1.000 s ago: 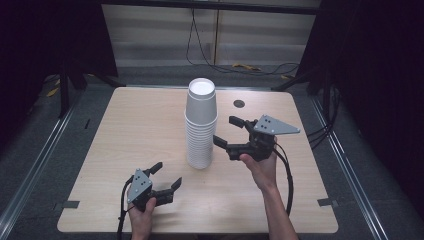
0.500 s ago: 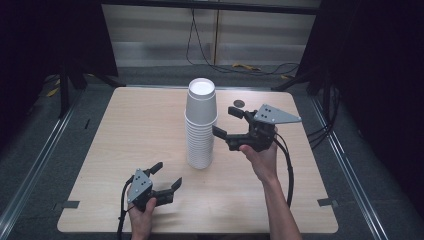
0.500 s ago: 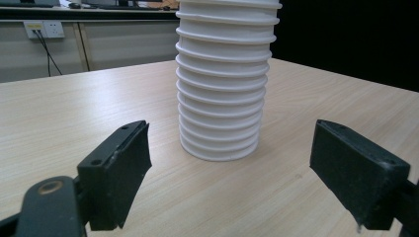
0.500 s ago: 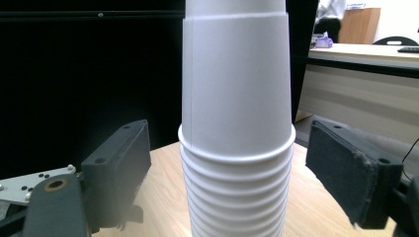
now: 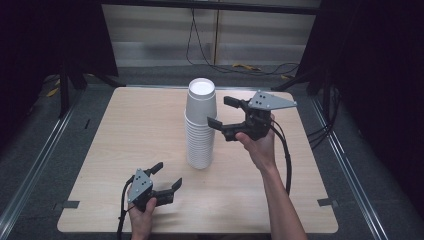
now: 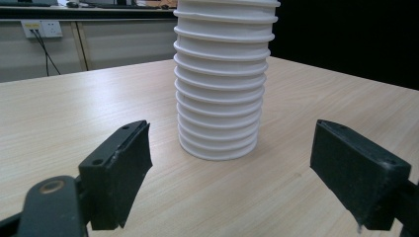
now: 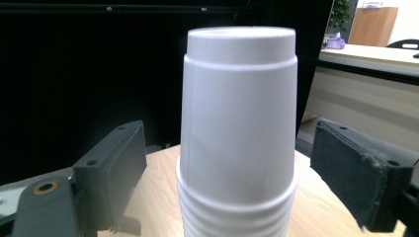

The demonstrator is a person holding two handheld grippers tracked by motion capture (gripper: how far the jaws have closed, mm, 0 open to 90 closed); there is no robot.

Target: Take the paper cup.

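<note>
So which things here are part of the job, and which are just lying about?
In the job:
- stack of white cups
- right hand-held gripper, open at the top cup
- left hand-held gripper, open, facing the stack's base

Lying about:
- cables on the floor behind the table

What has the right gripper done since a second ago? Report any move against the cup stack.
Yes: the right gripper has risen toward the top of the cup stack, fingers open.
</note>
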